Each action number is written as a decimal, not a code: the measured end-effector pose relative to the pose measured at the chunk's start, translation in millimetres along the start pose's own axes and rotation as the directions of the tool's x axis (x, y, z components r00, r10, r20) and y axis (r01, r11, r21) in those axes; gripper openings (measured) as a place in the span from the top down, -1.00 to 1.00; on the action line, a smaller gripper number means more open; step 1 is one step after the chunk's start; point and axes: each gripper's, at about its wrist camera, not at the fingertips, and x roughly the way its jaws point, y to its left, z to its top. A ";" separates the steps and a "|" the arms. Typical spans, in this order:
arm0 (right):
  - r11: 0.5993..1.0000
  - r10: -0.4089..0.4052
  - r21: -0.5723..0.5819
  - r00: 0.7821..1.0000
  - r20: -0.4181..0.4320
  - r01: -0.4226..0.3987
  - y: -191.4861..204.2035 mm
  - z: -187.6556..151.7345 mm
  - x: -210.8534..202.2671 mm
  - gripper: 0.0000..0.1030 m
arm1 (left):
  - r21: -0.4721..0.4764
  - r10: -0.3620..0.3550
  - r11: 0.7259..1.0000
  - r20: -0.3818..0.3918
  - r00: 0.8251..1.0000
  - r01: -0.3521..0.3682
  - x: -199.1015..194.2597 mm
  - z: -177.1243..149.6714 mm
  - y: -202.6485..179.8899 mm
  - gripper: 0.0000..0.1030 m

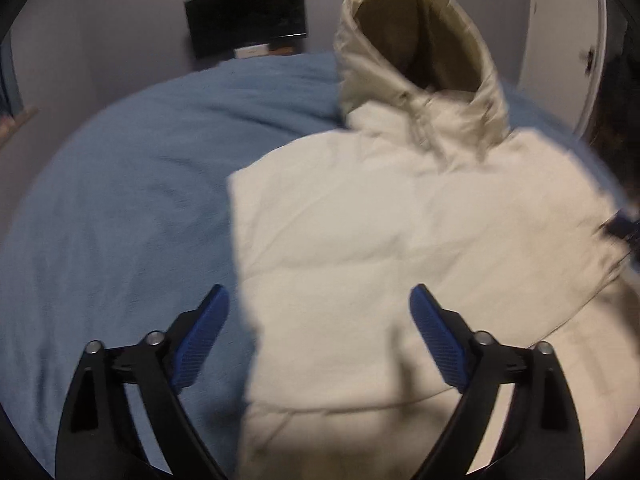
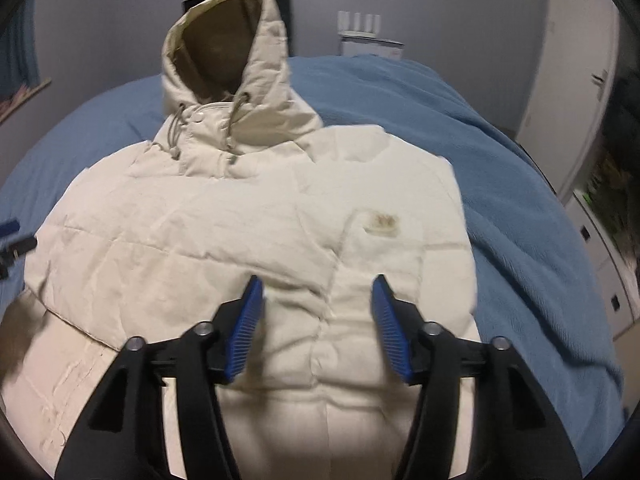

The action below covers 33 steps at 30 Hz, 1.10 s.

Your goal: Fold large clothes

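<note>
Our left gripper (image 1: 319,296) hangs over the near left edge of the cream hooded jacket (image 1: 380,220), its blue pads spread wide with nothing between them; one finger sits above the bedding, the other above the jacket. Our right gripper (image 2: 318,286) is also released, its fingers parted over the middle of the jacket's front, clear of the fabric as far as we can tell. At the left edge of the right wrist view we catch a sliver of the other gripper's blue pad.

The jacket lies face up on a blue fleece blanket (image 2: 520,200) that covers the bed, with both sleeves folded in over the chest. A small logo patch (image 2: 378,224) shows on the sleeve lying on the right in that view. The hood (image 2: 224,52) stands upright at the far end, open toward us, its olive lining visible and drawcords hanging at the collar.

Beyond the bed we see a grey wall with a dark monitor (image 1: 248,16), a white appliance (image 2: 370,40) at the foot of the wall, and white wardrobe doors (image 2: 576,92) along the right. The left wrist view is blurred.
</note>
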 end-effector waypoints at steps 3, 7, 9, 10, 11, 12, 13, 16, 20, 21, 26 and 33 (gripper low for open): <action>0.999 0.015 -0.042 1.000 -0.027 -0.016 -2.9 9.6 10.1 -0.17 | 0.022 -0.061 0.998 -0.004 0.998 0.061 9.0 17.8 -12.3 -0.76; 0.998 0.044 -0.031 0.997 -0.061 -0.046 -11.9 12.8 29.3 -0.17 | 0.083 -0.076 0.994 -0.028 0.997 0.078 31.2 25.2 -35.5 -0.76; 0.998 0.046 -0.048 0.996 -0.074 -0.050 -11.1 9.5 39.4 -0.20 | 0.122 -0.058 0.990 -0.071 0.996 0.067 49.3 20.1 -44.8 -0.77; 0.997 0.042 -0.063 0.996 -0.075 -0.047 -9.9 7.0 44.1 -0.23 | 0.142 -0.047 0.988 -0.091 0.995 0.060 58.4 15.5 -48.0 -0.80; 0.996 0.043 -0.075 0.996 -0.077 -0.049 -9.0 3.9 48.6 -0.25 | 0.158 -0.044 0.986 -0.102 0.994 0.060 66.6 9.6 -49.7 -0.82; 0.996 0.047 -0.077 0.996 -0.080 -0.053 -9.5 1.4 51.9 -0.26 | 0.158 -0.049 0.985 -0.103 0.994 0.065 70.8 7.6 -49.1 -0.85; 0.996 0.053 -0.073 0.995 -0.082 -0.059 -10.3 -0.7 55.2 -0.26 | 0.148 -0.063 0.986 -0.105 0.992 0.078 74.9 4.2 -46.5 -0.87; 0.996 0.068 -0.056 0.994 -0.082 -0.072 -11.8 -5.5 63.6 -0.29 | 0.110 -0.093 0.988 -0.117 0.989 0.106 81.8 1.0 -39.6 -0.89; 0.995 0.055 -0.075 0.993 -0.103 -0.063 -8.6 -4.1 63.3 -0.30 | 0.133 -0.087 0.986 -0.124 0.988 0.103 71.9 5.8 -40.6 -0.87; 0.995 0.057 -0.081 0.992 -0.116 -0.066 -8.2 -1.3 62.0 -0.31 | 0.140 -0.089 0.984 -0.126 0.988 0.107 66.7 9.3 -40.0 -0.87; 0.989 0.104 -0.097 0.990 -0.095 -0.114 -10.6 26.0 31.6 -0.50 | 0.139 -0.088 0.986 -0.062 0.994 0.096 41.2 37.1 -27.5 -0.87; 0.992 0.107 -0.072 0.994 -0.010 -0.107 -1.2 84.2 38.6 -0.50 | 0.131 -0.026 0.991 -0.006 1.000 0.026 46.3 96.8 -13.8 -0.87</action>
